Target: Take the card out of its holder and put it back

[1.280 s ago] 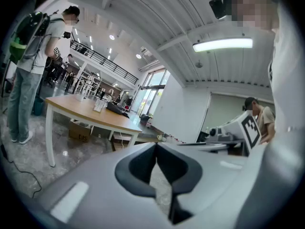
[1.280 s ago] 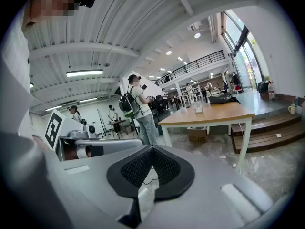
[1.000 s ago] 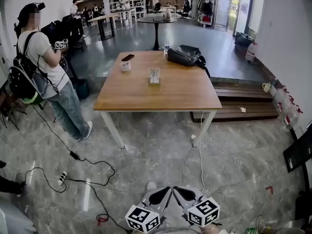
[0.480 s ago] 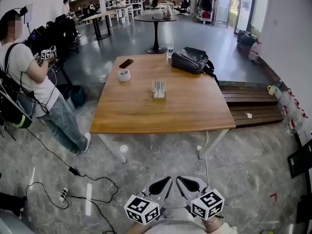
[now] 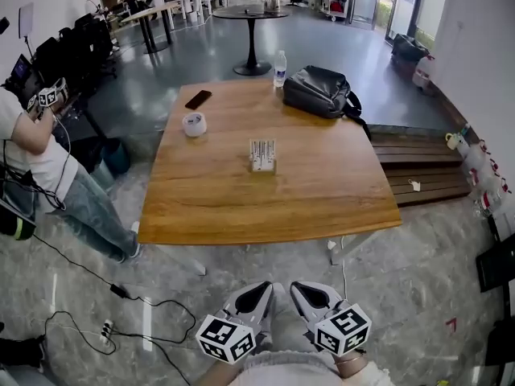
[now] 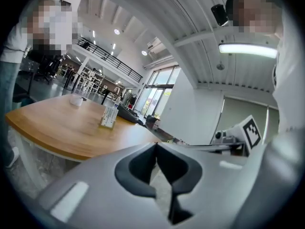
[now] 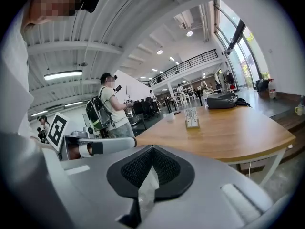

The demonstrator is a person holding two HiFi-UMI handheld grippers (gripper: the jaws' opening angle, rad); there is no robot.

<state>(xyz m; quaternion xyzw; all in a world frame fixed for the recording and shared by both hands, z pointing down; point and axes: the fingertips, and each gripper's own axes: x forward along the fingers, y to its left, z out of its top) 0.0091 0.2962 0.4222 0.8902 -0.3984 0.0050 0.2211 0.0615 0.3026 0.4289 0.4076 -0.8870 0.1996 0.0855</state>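
Observation:
The card holder (image 5: 262,154), a small pale rack with a card standing in it, sits mid-way across the wooden table (image 5: 241,207). It also shows far off in the left gripper view (image 6: 109,116) and the right gripper view (image 7: 191,117). Both grippers hang side by side at the bottom of the head view, well short of the table's near edge and above the floor. My left gripper (image 5: 264,286) (image 6: 156,144) is shut with nothing in it. My right gripper (image 5: 297,286) (image 7: 152,148) is shut and holds nothing too.
On the table's far side lie a black bag (image 5: 320,91), a water bottle (image 5: 279,67), a dark phone (image 5: 198,99) and a small white round object (image 5: 193,124). A person (image 5: 40,159) stands left of the table. Cables (image 5: 121,296) trail over the floor; wooden steps (image 5: 426,167) lie to the right.
The table and the holder have come closer and sit lower in the head view. Both grippers have travelled forward together, still shut. The person at left has slid toward the picture's edge.

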